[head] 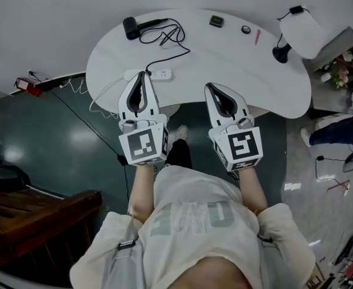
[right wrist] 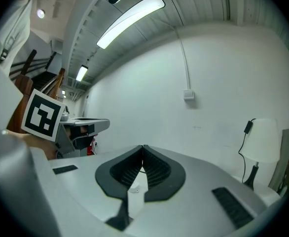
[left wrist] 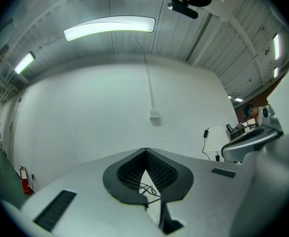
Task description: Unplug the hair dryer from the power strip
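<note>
The approach looks like the step in hand, since nothing is gripped yet. The left claw (head: 142, 76) has its jaws together and empty, its tip just beside the white power strip (head: 158, 74) at the near left edge of the white surface (head: 224, 53). The right claw (head: 212, 88) is also closed on nothing, further right over the near edge. The black hair dryer (head: 131, 27) lies at the far left. Its dark cord (head: 167, 38) loops in a tangle and runs back to the strip, where it appears plugged in. Next, one claw probably has to open and pinch the plug while the other steadies the strip.
</note>
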`<state>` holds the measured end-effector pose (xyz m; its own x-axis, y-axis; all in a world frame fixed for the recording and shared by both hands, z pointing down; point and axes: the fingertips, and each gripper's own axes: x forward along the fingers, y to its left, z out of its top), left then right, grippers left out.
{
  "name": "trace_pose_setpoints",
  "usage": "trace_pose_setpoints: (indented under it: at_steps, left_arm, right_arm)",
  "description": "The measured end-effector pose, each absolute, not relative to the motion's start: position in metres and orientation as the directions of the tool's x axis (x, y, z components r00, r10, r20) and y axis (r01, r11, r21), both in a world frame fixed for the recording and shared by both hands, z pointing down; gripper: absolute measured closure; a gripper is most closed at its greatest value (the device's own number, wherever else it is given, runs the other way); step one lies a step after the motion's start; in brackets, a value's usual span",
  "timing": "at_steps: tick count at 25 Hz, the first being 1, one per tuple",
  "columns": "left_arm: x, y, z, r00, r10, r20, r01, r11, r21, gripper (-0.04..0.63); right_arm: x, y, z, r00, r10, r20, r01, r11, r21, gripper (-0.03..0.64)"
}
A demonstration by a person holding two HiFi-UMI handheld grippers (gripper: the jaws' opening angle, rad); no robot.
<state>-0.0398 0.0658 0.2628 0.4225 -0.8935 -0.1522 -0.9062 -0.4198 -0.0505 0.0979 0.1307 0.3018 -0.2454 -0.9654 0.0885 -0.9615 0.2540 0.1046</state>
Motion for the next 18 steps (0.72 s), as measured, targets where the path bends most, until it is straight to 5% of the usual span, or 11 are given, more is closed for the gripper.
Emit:
trace_pose_setpoints:
  at_steps: [18]
  left_arm:
    - [-0.030, -0.141, 0.244, 0.440, -0.884, -0.157, -0.898, -0.435, -0.064, 0.583]
  right_arm:
    - [0.097, -0.089, 0.275, -0.350, -0.933, 0.086, -0.922, 0.360, 0.145, 0.597]
